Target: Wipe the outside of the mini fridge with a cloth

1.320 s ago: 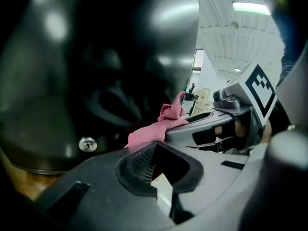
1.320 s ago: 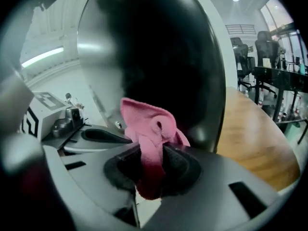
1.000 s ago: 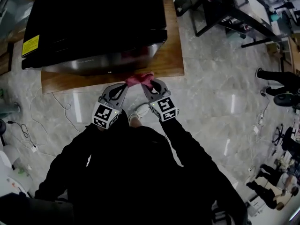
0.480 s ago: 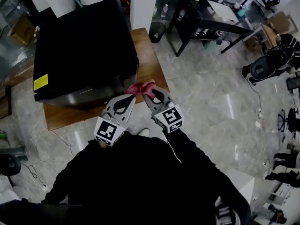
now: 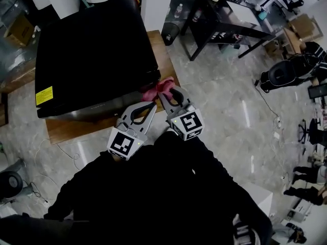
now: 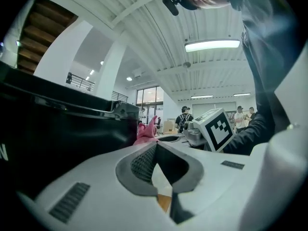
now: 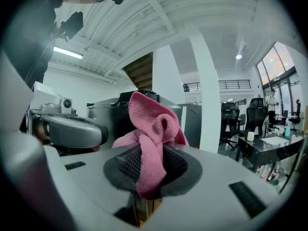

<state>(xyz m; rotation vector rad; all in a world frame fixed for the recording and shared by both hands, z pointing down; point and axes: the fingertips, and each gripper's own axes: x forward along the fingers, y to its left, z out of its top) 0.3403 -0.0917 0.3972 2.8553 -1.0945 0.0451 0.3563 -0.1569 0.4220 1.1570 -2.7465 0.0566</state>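
As the head view showed the pink cloth [image 5: 155, 90] at a front corner of the mini fridge [image 5: 92, 55], the left gripper [image 6: 155, 147] in its view had empty jaws together; the right gripper [image 7: 150, 153] clamped the pink cloth, probably best pressed flat.

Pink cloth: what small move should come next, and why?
Probably press the cloth onto the fridge side and stroke along it: the right tool is shut on the bunched cloth right by the fridge's near corner; the left tool is shut and empty.
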